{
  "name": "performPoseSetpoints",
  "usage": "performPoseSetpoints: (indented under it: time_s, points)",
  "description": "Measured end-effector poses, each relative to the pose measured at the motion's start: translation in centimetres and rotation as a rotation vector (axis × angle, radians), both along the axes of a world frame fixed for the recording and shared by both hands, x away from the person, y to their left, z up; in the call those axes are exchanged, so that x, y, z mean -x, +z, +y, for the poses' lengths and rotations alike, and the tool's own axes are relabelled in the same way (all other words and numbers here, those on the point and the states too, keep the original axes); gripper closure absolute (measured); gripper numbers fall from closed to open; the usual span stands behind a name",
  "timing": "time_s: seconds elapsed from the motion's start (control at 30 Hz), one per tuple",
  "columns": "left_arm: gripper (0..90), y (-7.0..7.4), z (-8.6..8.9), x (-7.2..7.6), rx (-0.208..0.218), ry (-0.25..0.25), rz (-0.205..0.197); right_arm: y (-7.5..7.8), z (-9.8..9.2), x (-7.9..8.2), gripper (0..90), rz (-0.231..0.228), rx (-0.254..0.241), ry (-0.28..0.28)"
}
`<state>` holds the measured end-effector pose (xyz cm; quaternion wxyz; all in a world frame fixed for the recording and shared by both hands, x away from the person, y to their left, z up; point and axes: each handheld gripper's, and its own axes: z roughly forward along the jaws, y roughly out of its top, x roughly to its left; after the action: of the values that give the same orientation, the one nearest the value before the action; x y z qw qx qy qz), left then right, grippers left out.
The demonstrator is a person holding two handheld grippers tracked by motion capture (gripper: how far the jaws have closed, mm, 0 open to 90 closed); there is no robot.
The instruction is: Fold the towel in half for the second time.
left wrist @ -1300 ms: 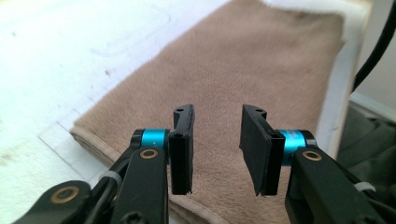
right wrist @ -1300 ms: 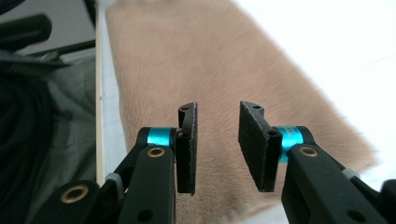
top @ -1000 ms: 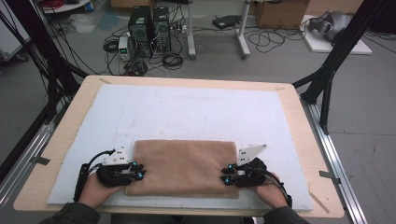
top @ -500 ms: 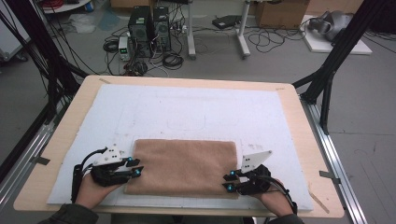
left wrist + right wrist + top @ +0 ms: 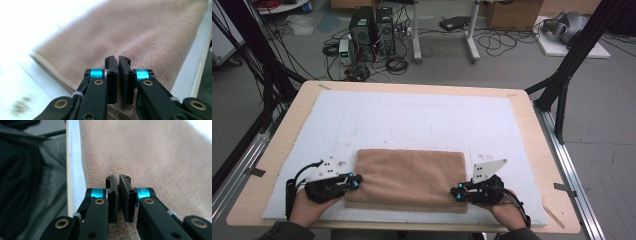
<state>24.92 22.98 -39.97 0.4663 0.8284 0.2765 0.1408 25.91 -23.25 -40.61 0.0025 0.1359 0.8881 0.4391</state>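
A tan towel (image 5: pixel 409 175), folded into a rectangle, lies on the near part of the white mat (image 5: pixel 422 115). My left gripper (image 5: pixel 354 181) is at the towel's near left corner, held in a hand. My right gripper (image 5: pixel 457 194) is at the near right corner. In the left gripper view the left gripper (image 5: pixel 117 60) has just closed its jaws to a thin slit with the towel (image 5: pixel 150 32) pinched in it. The right gripper view shows the right gripper (image 5: pixel 117 178) the same way, jaws just closed on the towel (image 5: pixel 155 152) near the mat's edge.
The mat covers most of a wooden table (image 5: pixel 532 115); its near edge runs close behind both hands. Black frame posts (image 5: pixel 562 85) stand at the table's far corners. Computers (image 5: pixel 372 30) and cables lie on the floor beyond.
Both hands have shifted slightly along the towel's short sides toward its near corners. The towel lies in about the same place.
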Motion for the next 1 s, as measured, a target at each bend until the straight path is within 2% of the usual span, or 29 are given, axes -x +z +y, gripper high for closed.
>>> performPoseSetpoints:
  time_s: [0.03,0.1,0.17,0.27,0.33,0.37,0.4,0.47,0.53,0.67,0.8,0.87,0.93,1.0]
  points:
    - [85.1,0.6,0.1,-0.2,0.007,0.008,-0.013,0.7,0.1,0.1,85.4,-0.017,0.002,0.001]
    - [85.0,1.0,0.4,-0.4,0.008,0.007,-0.004,1.6,0.4,0.3,85.2,-0.033,-0.014,0.009]
    - [84.8,0.3,0.4,-0.4,-0.017,0.004,0.014,1.6,0.8,0.5,84.7,-0.045,0.003,0.016]
    - [84.1,-2.0,0.6,0.0,-0.038,-0.001,0.078,-0.4,1.1,0.6,83.7,-0.002,0.024,0.017]
    - [82.7,-3.7,0.6,0.2,-0.043,-0.007,0.125,-2.1,1.3,0.8,82.9,0.031,0.062,0.018]
    - [81.5,-4.2,0.6,0.5,-0.035,-0.004,0.121,-2.9,1.3,0.9,82.3,0.05,0.064,0.018]
    - [80.7,-4.2,0.6,0.6,-0.019,0.003,0.115,-3.2,1.2,0.9,81.7,0.06,0.037,0.017]
    - [75.1,-3.8,0.8,0.5,-0.012,0.006,0.12,-3.1,0.8,0.7,75.5,0.076,0.008,0.01]
    - [65.8,-3.2,0.8,0.2,-0.02,-0.002,0.109,-2.5,0.6,0.6,66.8,0.067,-0.001,-0.013]
    - [57.4,-1.9,0.9,-0.6,-0.006,0.014,0.078,-1.2,0.1,-0.6,59.6,0.019,-0.018,-0.067]
    - [52.2,-1.3,0.7,-2.3,0.009,0.068,0.04,-0.5,-0.3,-2.9,52.8,-0.016,0.0,-0.141]
    - [50.3,-1.2,0.5,-3.5,-0.004,0.105,0.023,-0.2,-0.4,-4.2,49.3,-0.027,0.009,-0.179]
    - [49.1,-1.4,0.5,-4.9,-0.009,0.144,0.018,-0.1,-0.5,-5.6,46.4,-0.036,0.005,-0.221]
    - [48.7,-1.8,0.4,-6.3,-0.001,0.18,0.033,-0.3,-0.7,-6.8,43.7,-0.042,0.019,-0.263]
